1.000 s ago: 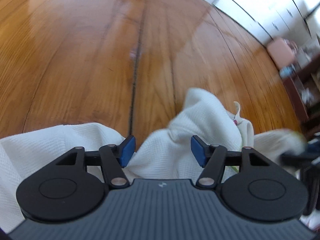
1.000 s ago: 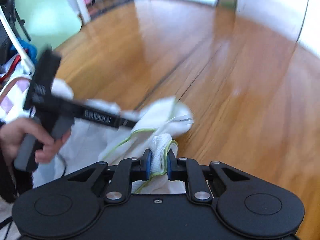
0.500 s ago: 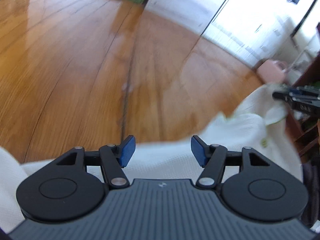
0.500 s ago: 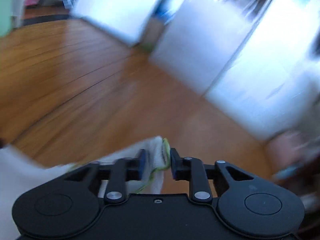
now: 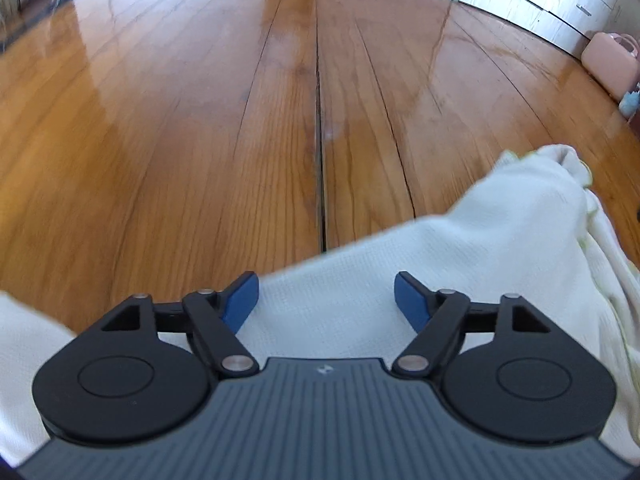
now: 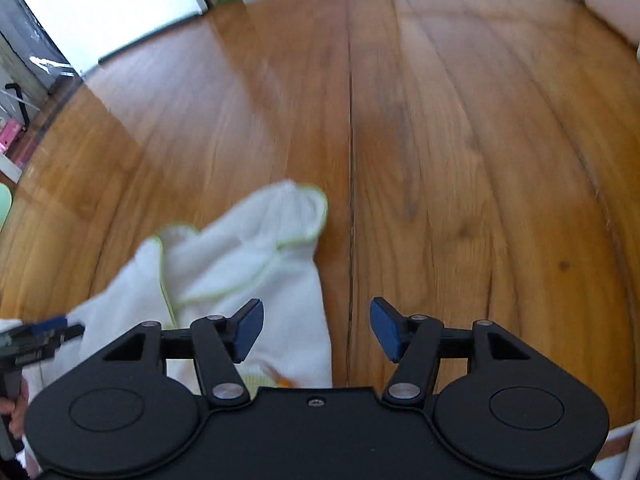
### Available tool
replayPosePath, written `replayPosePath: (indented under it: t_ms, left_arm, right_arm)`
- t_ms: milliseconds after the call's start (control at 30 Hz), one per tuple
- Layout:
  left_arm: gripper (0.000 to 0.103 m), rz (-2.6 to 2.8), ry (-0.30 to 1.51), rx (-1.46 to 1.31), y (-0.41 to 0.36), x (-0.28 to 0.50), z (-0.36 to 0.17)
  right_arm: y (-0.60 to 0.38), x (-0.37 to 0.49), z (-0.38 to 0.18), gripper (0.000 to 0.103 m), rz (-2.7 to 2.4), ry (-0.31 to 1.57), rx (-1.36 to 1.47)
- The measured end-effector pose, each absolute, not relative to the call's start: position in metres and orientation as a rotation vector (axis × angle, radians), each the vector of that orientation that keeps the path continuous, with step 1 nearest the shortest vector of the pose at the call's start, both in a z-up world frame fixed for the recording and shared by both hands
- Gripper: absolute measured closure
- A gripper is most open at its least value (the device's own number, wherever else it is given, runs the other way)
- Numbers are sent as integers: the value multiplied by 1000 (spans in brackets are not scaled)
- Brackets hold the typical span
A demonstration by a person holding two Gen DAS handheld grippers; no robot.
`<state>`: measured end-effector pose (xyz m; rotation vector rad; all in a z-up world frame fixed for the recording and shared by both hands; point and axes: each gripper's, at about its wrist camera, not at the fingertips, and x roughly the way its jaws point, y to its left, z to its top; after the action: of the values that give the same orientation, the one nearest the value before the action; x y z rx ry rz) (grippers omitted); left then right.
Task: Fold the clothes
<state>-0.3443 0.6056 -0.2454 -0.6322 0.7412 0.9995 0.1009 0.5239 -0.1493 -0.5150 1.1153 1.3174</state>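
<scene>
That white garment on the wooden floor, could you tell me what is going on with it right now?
A person is folding clothes with a handheld gripper in each hand. The white garment with green trim lies rumpled on the wooden floor, not yet folded. The left gripper and the right gripper are both open and grip nothing; the left is over the cloth, the right beside its edge.

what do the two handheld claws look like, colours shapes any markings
Both match: matte black linkage arms with silver pivot pins, two round black discs at the base and blue pads on the fingertips. The left claw has a ribbed grey-blue body with a small white logo. The right claw has a smooth black body with one centre screw. No cables or sleeves show.
</scene>
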Motion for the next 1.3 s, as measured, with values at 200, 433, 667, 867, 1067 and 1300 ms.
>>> replayPosePath:
  t_ms: [200,433,667,867,1067,1300]
  left_arm:
    - [19,932,826,-578,603,-339,-252]
    - [6,836,906,-479,582,-318,-254]
    - [98,873,891,-295,560,-314,-239]
    - [99,912,842,-132,546,-313,-213]
    - [99,999,739,18,591,-318,-140]
    - [18,1328,620,-4,670,-294,-95]
  right_arm:
    - [535,68,-184,38,1364,1087,-656]
    - [508,-1,-197,95,1557,810,-954]
    - [485,-4,-149,98,1416,464,-901]
    - [467,-6,-152,99,1360,419,-914]
    - [492,-1,-75,99,1384,306,-869]
    - [582,20,-35,58,1203,93,-802]
